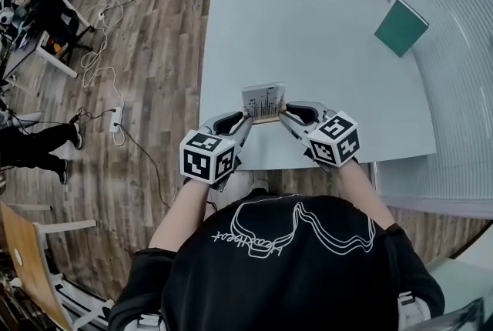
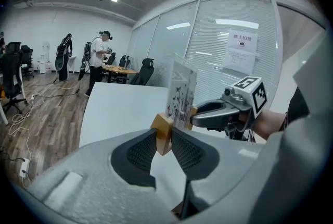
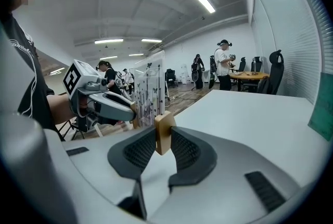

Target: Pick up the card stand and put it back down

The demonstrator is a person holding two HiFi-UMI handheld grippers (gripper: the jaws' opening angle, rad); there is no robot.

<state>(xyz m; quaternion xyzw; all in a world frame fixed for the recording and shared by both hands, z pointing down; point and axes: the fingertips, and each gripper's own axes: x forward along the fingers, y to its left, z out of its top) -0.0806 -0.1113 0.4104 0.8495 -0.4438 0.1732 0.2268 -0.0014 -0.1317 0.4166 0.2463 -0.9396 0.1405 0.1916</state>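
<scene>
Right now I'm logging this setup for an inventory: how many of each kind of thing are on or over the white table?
Card stand: 1
Grippers: 2, the left gripper and the right gripper, each clamped on one end of the stand's wooden base
Green notebook: 1
Total: 4

Card stand print unreadable, wall notice illegible

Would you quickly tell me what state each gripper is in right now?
Left gripper: closed on the left end of the card stand.
Right gripper: closed on the right end of the same stand.
</scene>
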